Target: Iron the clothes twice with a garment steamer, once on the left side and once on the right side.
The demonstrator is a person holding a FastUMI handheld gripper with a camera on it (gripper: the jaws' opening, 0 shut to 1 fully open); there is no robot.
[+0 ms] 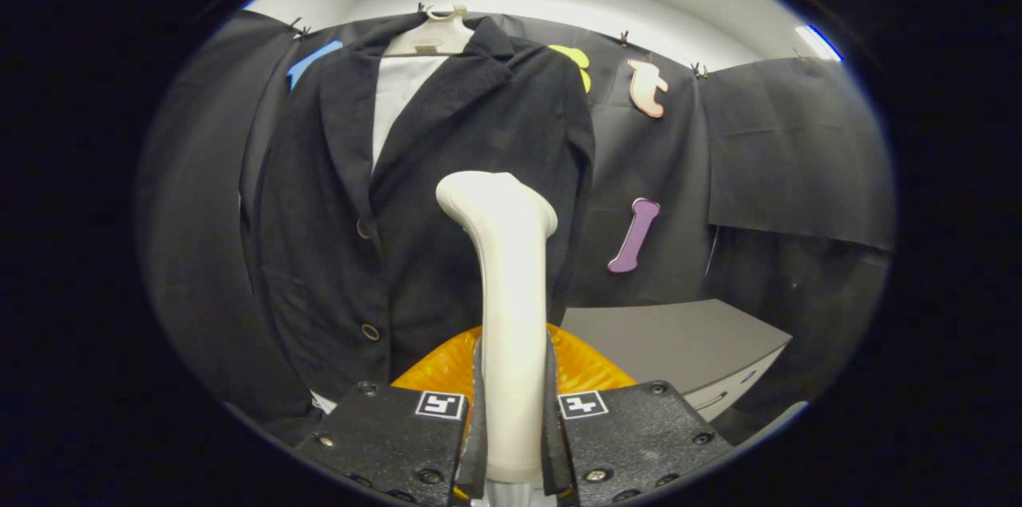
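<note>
**Gripper view: steamer held upright before the hanging jacket**

The gripper (511, 419) is clamping the white garment steamer (505, 291) by its handle, both fingers pressing on its sides. The steamer is standing upright between the fingers, its rounded head rising just above them and tilting slightly to the left. Behind its lower part, an orange ribbed piece (591, 367) is showing on both sides of the handle; what it belongs to cannot be told.

Beyond the steamer head, a dark jacket (415, 196) is hanging on a pale hanger (431, 36) against the black cloth wall. Its lapels are lying open over a white shirt front (399, 100), and two buttons (370, 331) are showing down its front. The steamer head is overlapping the jacket's right-hand panel, though whether it is touching the fabric cannot be told.

To the right of the jacket, a grey cabinet (679, 339) is standing low against the wall.
</note>
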